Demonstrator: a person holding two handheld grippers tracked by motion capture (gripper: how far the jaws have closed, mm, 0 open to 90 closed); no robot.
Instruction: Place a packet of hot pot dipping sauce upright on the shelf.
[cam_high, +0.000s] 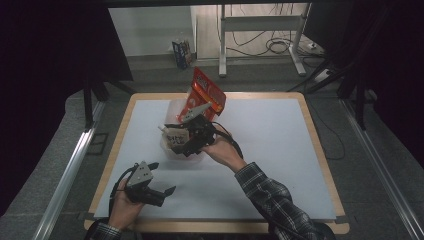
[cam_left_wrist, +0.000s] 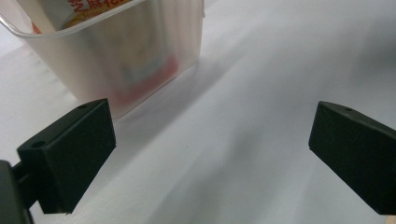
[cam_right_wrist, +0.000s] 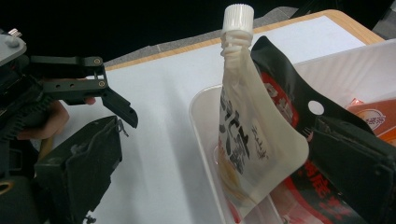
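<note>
The spouted pouch (cam_right_wrist: 243, 140) was seen standing in the translucent bin (cam_right_wrist: 205, 135), its lower part inside and its white cap (cam_right_wrist: 238, 18) pointing up and away, so the long axis ran nearly upright with a small lean. A dark packet (cam_right_wrist: 285, 107) was pressed against it on one side, and a red bag (cam_high: 205, 95) rose from the far end of the bin. The right hand-held gripper (cam_high: 192, 134) was held over the bin, its jaws set wide on either side of the pouch; no touch between pad and pouch could be confirmed. The left hand-held gripper (cam_high: 150, 187) was kept low near the front edge of the desk (cam_high: 280, 150), well apart from the bin, with its jaws wide and nothing between them. The right one was judged the nearer for any coming move on the pouch
</note>
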